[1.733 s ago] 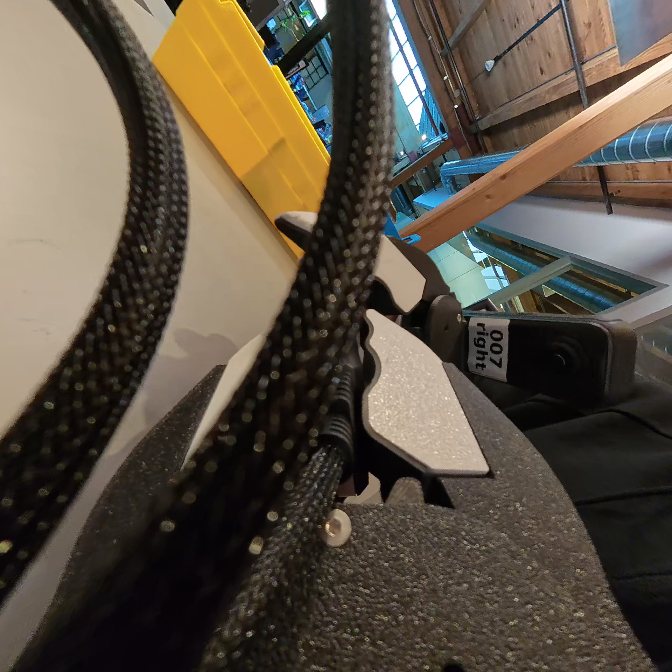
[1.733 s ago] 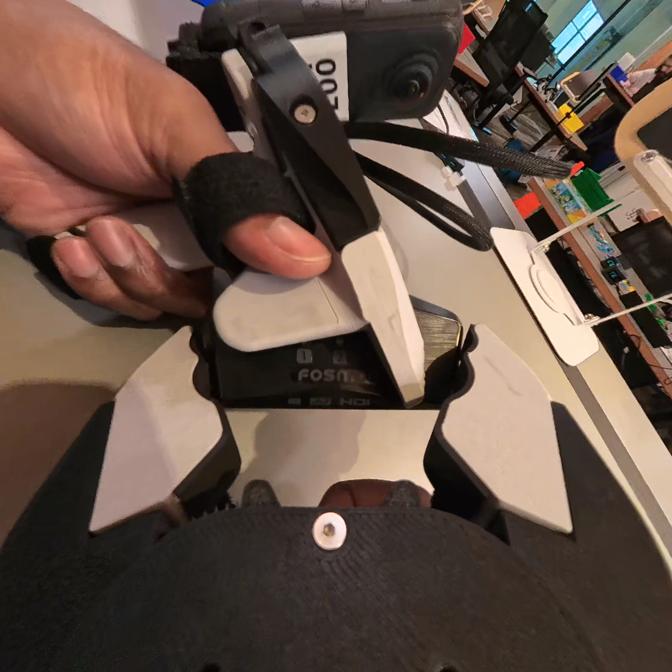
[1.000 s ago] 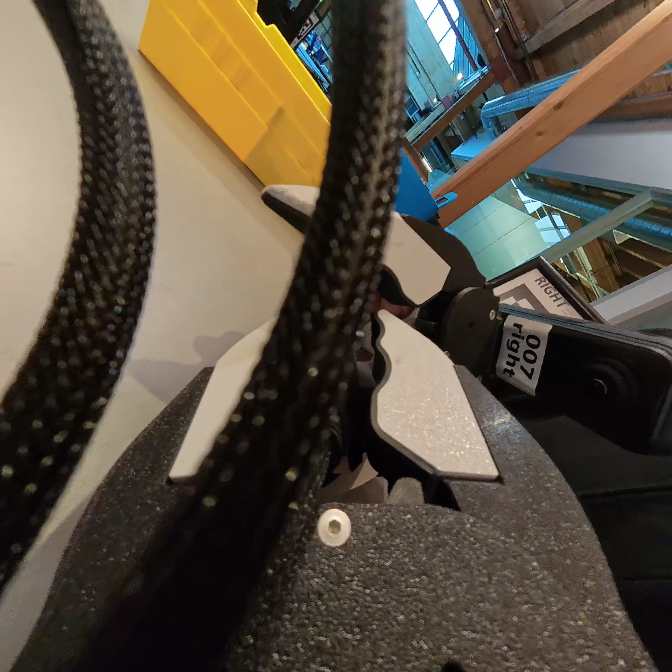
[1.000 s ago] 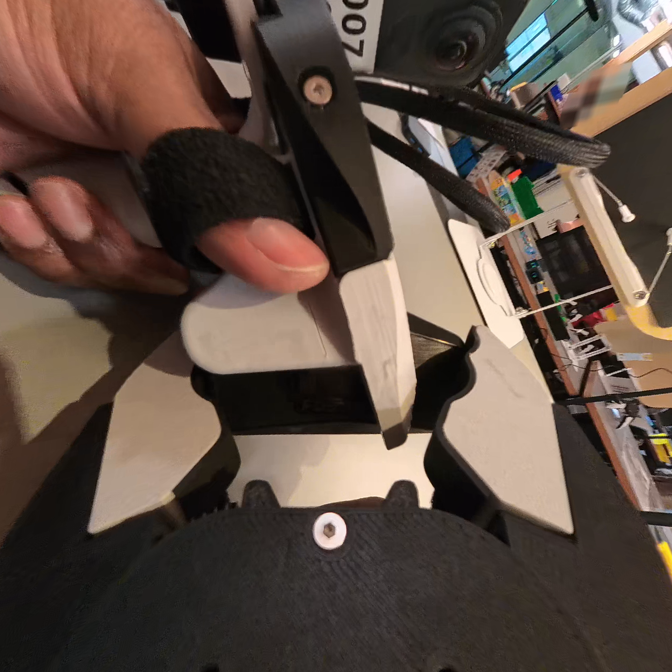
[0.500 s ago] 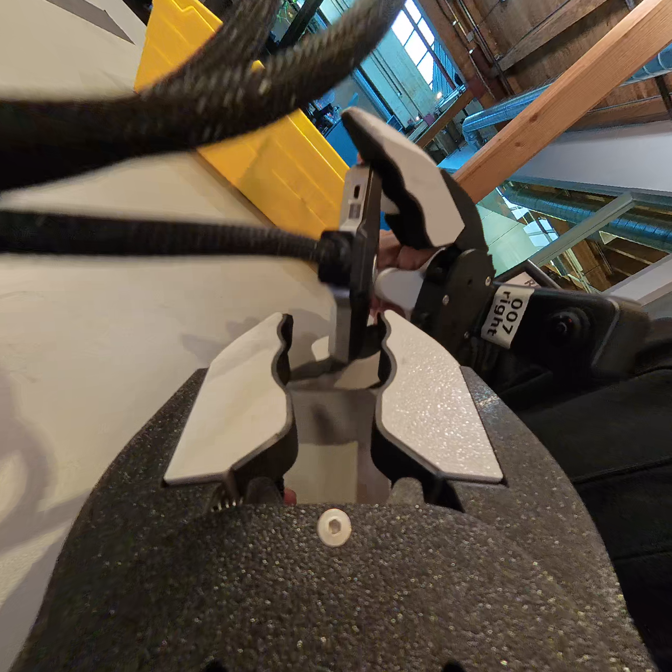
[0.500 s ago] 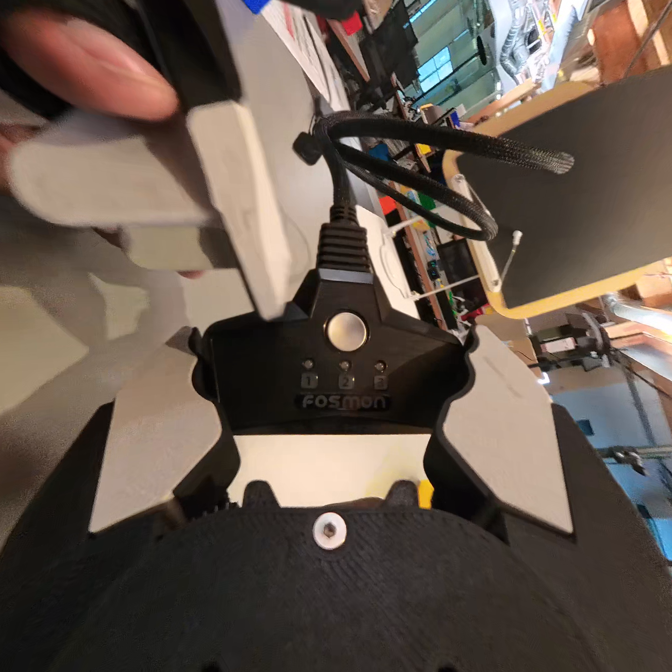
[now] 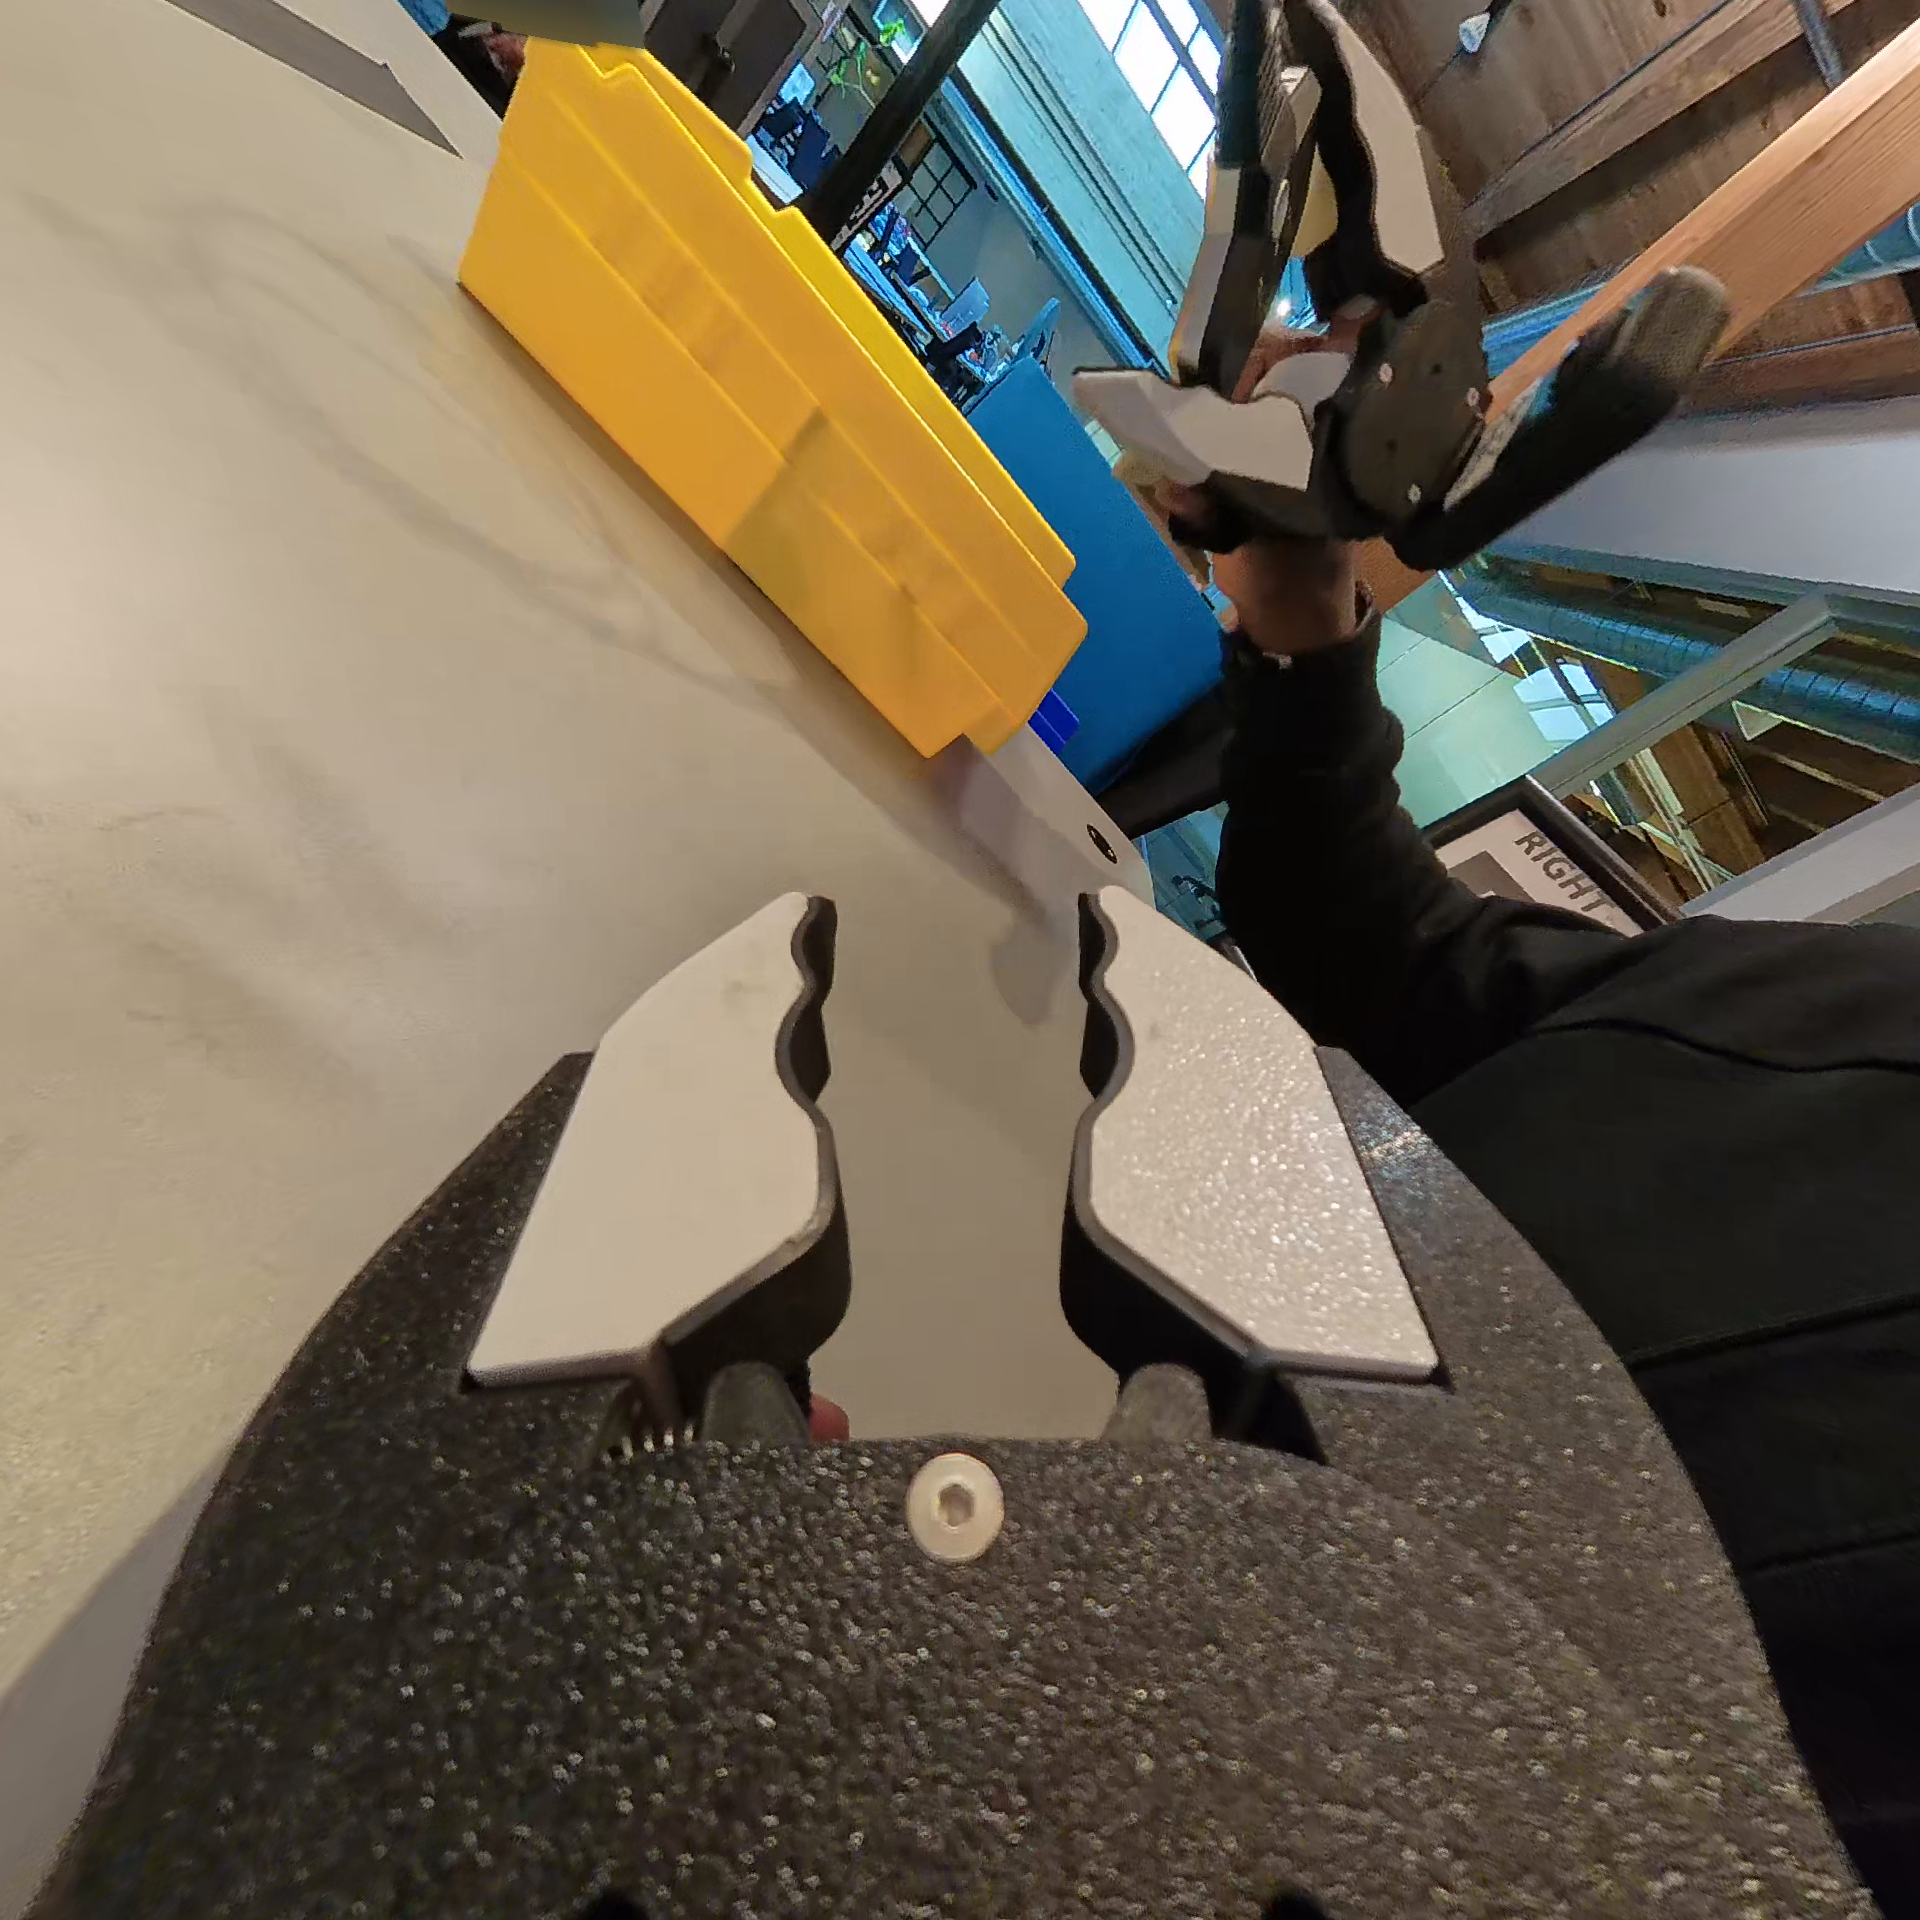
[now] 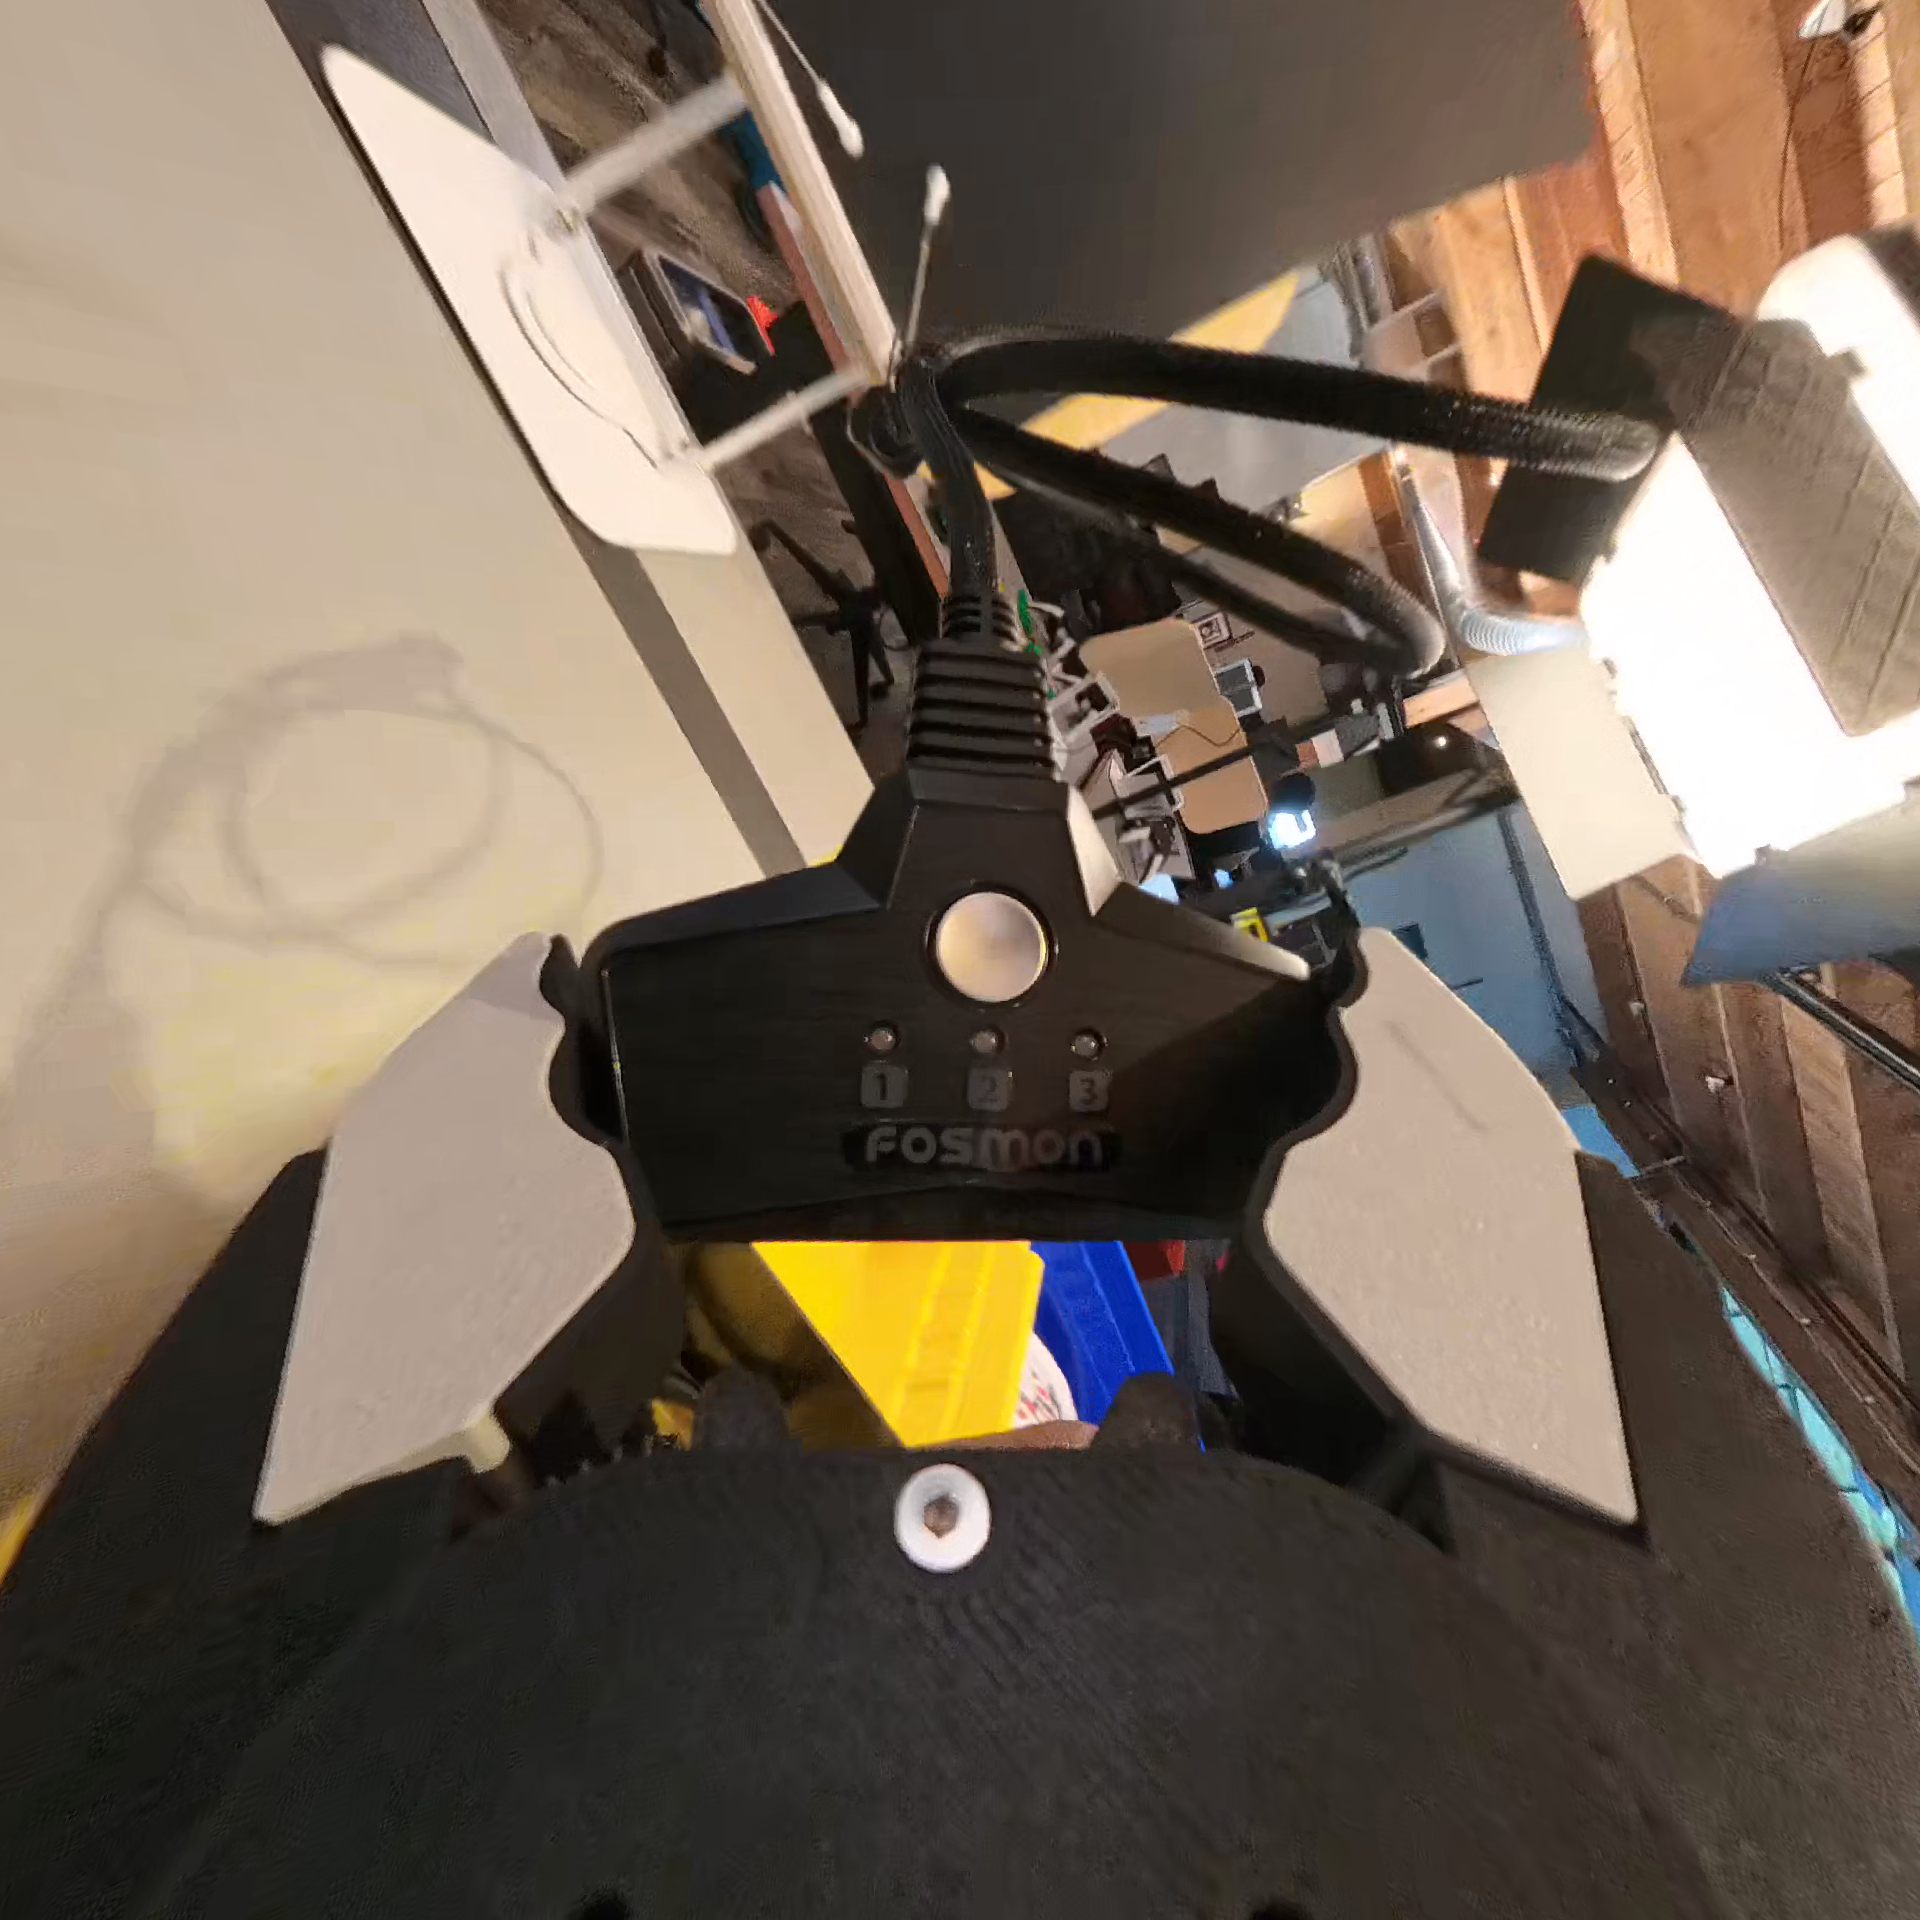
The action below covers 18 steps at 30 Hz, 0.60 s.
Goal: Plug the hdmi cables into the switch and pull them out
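My right gripper [image 8: 956,961] is shut on the black HDMI switch [image 8: 966,1081], gripping its two sides, button and lights facing the camera. The switch's own black braided cable [image 8: 1195,499] leaves its far end and hangs in a tied loop. No other cable plug shows. In the left wrist view the right gripper [image 7: 1252,270] is raised at the upper right with the switch [image 7: 1242,208] edge-on in it. My left gripper [image 7: 956,914] is open and empty, low over the beige table [image 7: 312,727], well below and apart from the switch.
A yellow bin [image 7: 769,395] and a blue bin [image 7: 1101,582] stand at the table's far edge, and both show under the switch in the right wrist view [image 8: 914,1330]. A white stand plate [image 8: 540,343] sits on the table. A person's black sleeve [image 7: 1351,862] is on the right.
The right gripper has lifted the switch up and away from the left gripper. The left gripper has drawn back, open, and the braided cable has left its view.
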Each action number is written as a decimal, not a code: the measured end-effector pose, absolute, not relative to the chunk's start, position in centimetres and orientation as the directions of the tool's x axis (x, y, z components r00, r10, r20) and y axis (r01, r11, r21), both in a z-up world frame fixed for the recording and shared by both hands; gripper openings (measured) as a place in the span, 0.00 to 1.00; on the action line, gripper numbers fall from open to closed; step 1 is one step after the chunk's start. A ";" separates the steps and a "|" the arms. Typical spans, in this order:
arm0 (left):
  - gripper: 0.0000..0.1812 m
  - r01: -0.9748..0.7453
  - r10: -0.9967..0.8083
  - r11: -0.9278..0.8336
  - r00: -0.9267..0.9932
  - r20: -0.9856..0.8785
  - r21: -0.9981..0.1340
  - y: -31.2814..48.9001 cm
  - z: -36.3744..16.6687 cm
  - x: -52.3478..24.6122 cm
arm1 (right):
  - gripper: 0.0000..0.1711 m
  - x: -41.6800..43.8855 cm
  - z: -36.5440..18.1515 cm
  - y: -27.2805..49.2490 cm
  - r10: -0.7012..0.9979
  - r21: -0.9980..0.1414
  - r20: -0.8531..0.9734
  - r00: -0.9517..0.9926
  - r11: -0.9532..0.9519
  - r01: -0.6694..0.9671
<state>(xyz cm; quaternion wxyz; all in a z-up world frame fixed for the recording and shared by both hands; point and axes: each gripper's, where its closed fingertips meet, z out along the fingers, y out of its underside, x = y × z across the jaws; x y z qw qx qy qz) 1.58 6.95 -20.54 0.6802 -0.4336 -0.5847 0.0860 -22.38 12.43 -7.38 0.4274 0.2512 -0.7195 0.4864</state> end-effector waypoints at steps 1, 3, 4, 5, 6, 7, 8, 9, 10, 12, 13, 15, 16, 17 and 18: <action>0.25 0.389 0.623 0.612 0.299 0.723 -0.689 6.9 -20.6 1.6 | 0.77 -24.0 -7.2 13.1 0.045 -0.482 0.859 -0.510 0.408 -0.776; 0.25 0.384 0.623 0.619 0.290 0.726 -0.685 6.7 -20.6 1.5 | 0.77 -27.0 -7.5 14.1 0.002 -0.463 0.861 -0.508 0.413 -0.784; 0.25 0.379 0.625 0.623 0.286 0.727 -0.684 6.5 -20.6 1.5 | 0.77 -28.3 -7.9 14.5 -0.033 -0.447 0.863 -0.504 0.413 -0.794; 0.25 0.374 0.625 0.627 0.282 0.728 -0.683 6.4 -20.6 1.4 | 0.77 -29.5 -8.6 14.9 -0.077 -0.428 0.863 -0.500 0.415 -0.803; 0.25 0.369 0.625 0.633 0.277 0.730 -0.681 6.2 -20.6 1.4 | 0.76 -30.7 -9.3 15.2 -0.122 -0.407 0.860 -0.495 0.421 -0.811; 0.25 0.364 0.623 0.639 0.272 0.734 -0.678 6.0 -20.7 1.3 | 0.77 -31.8 -10.1 15.5 -0.162 -0.392 0.852 -0.498 0.431 -0.812; 0.25 0.358 0.621 0.647 0.267 0.737 -0.674 5.8 -20.7 1.3 | 0.77 -32.7 -10.8 15.7 -0.200 -0.382 0.841 -0.503 0.440 -0.813; 0.25 0.352 0.618 0.655 0.261 0.742 -0.669 5.6 -20.7 1.3 | 0.76 -33.5 -11.6 15.9 -0.236 -0.367 0.831 -0.504 0.448 -0.815; 0.25 0.345 0.615 0.663 0.255 0.746 -0.664 5.4 -20.6 1.3 | 0.77 -34.3 -12.2 16.0 -0.267 -0.351 0.822 -0.503 0.457 -0.817; 0.25 0.331 0.610 0.678 0.245 0.754 -0.656 5.0 -20.6 1.2 | 0.76 -35.6 -13.3 15.9 -0.317 -0.335 0.801 -0.508 0.466 -0.819; 0.25 0.324 0.610 0.684 0.239 0.756 -0.654 4.8 -20.6 1.2 | 0.76 -36.2 -14.0 15.7 -0.344 -0.330 0.786 -0.514 0.470 -0.819; 0.25 0.316 0.612 0.690 0.225 0.758 -0.651 4.5 -20.7 1.2 | 0.76 -37.4 -15.3 15.0 -0.393 -0.311 0.759 -0.518 0.480 -0.820; 0.25 0.317 0.613 0.691 0.219 0.760 -0.649 4.4 -20.8 1.1 | 0.77 -38.0 -16.0 14.6 -0.418 -0.302 0.743 -0.522 0.486 -0.820; 0.25 0.321 0.614 0.691 0.213 0.760 -0.648 4.4 -20.9 1.1 | 0.76 -38.5 -16.7 14.2 -0.444 -0.293 0.725 -0.527 0.494 -0.819; 0.25 0.325 0.616 0.689 0.207 0.760 -0.648 4.4 -21.0 1.0 | 0.77 -39.0 -17.5 13.8 -0.468 -0.281 0.706 -0.531 0.503 -0.817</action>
